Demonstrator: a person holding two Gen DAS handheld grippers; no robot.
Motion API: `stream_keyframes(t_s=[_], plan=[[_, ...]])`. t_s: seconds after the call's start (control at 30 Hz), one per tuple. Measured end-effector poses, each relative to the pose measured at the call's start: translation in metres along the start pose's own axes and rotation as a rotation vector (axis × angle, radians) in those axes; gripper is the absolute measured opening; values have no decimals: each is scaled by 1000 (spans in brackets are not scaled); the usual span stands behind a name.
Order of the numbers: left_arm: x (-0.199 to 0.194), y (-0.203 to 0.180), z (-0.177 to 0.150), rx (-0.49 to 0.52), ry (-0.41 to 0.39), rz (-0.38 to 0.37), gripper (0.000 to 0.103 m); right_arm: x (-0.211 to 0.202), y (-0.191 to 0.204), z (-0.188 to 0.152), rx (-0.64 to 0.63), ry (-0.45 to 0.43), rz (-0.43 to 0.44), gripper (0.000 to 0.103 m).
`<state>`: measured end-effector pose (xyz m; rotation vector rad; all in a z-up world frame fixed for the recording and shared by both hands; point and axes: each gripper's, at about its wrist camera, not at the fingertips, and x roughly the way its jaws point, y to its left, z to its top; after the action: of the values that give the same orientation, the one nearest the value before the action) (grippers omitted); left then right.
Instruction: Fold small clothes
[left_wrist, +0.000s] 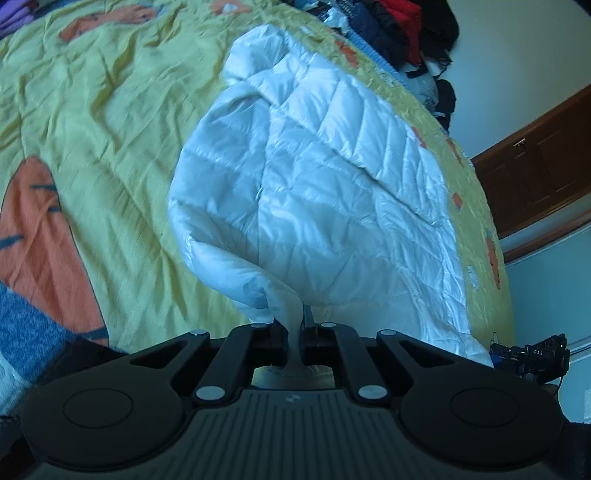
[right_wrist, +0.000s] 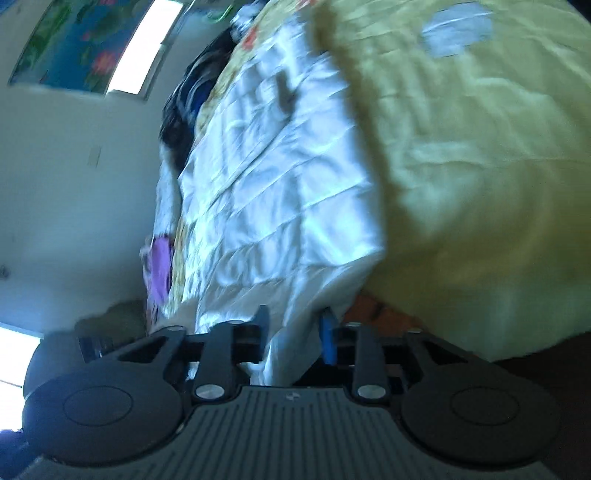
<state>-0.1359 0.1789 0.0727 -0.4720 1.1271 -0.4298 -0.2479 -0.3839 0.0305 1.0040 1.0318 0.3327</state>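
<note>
Garment: a white quilted jacket (left_wrist: 314, 177) fills the centre of the left wrist view, lying on a yellow bedspread (left_wrist: 110, 129) with orange patches. It takes up the middle strip of the right wrist view too (right_wrist: 273, 192).

Left gripper: the left gripper (left_wrist: 295, 332), at lower centre of its frame, has its jaws pressed together on a twisted corner of the jacket. The fabric funnels down into the pinch, which suggests that this corner is being lifted or pulled so the cloth can be carried over.

Right gripper: the right gripper (right_wrist: 293, 332), at lower centre of its frame, has its jaws closed onto a thicker bunch of the same jacket. A gap the width of the fabric remains between them, and a blue pad shows on the right-hand finger (right_wrist: 327, 339).

Why two holds: with both tools on the near edge, the jacket can probably be moved as one sheet rather than dragged crooked.

Image quality: the right wrist view is blurred, so the exact seam gripped cannot be told.

Surroundings: a heap of dark clothes (left_wrist: 402, 33) sits at the upper right of the left view, well apart from the jacket. A purple item (right_wrist: 160, 266) lies at the left of the right view.

Progress: judged as an early fold, since the jacket looks largely spread out.
</note>
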Motion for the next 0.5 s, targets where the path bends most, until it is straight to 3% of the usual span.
stream_keyframes(t_s=[0.2,0.33,0.43,0.5], plan=[[10,0,1,-3,24,8,6,11,-16,-11,51,46,-46,43],[16,1,0,-11,48,15,6,27,-12,-24,49,110,7,42],[21,7,-2,-39,66,28,6,37,-7,-29,8,126,18,14],[20,11,-2,-59,54,35,6,43,-4,-27,-20,123,4,14]])
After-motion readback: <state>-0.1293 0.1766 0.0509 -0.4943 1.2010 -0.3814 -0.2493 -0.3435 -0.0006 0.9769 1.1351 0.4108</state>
